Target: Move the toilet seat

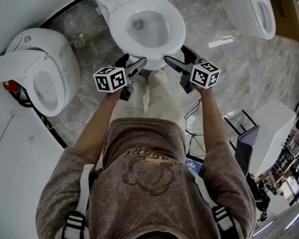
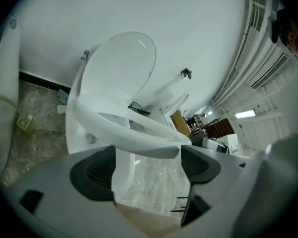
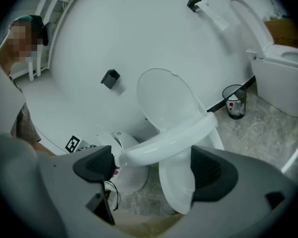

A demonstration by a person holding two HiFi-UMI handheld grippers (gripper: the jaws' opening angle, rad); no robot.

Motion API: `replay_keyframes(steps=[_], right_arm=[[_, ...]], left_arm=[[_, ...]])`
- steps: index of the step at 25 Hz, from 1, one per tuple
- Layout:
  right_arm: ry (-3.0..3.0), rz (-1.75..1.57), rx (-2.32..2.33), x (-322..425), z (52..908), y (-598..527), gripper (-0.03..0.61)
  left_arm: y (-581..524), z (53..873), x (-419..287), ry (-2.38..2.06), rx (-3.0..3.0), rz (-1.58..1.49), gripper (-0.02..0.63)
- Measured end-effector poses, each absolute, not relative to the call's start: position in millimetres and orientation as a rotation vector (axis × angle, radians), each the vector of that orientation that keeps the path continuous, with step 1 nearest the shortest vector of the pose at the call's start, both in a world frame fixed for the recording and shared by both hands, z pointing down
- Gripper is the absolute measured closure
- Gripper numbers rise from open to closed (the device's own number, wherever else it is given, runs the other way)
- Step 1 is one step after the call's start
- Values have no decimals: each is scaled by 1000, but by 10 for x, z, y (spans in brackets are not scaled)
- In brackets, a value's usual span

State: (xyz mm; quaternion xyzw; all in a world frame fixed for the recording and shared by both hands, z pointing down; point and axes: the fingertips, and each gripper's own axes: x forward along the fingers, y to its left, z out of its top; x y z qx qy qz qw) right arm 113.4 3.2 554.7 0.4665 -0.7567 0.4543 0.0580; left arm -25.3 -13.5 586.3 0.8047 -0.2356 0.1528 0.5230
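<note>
Grey marbled floor (image 1: 89,108) underfoot, plain white wall (image 2: 198,29) behind. Three white toilets in a row: left toilet (image 1: 40,78) and right toilet (image 1: 256,9) with lids up, middle toilet (image 1: 148,28) straight ahead; cardboard box (image 1: 289,14) at far right. On the middle one, the toilet seat (image 1: 175,36): glossy white ring, front edge tipped up off the bowl, lid (image 2: 120,68) upright behind. At its front rim, left gripper (image 1: 137,63) and right gripper (image 1: 173,63), each spread wide, rim between the jaws, nothing pinched.
</note>
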Motion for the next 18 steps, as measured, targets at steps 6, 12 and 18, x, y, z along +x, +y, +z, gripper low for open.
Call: replay_keyframes(steps=[6,12,18], right_arm=[[-2313,1361,1432,1160,5396,-137,84],[-2337,1388,1432,1168,5260,-271,95],[-2386,1381,1402,1203,5075,-474,98]], left_arm=[[-301,5728,-226,-597,1916,330,204],[-434,5600,-241,-641,1895,284,204],[-607,5429,-206,-667,1908,261,204]])
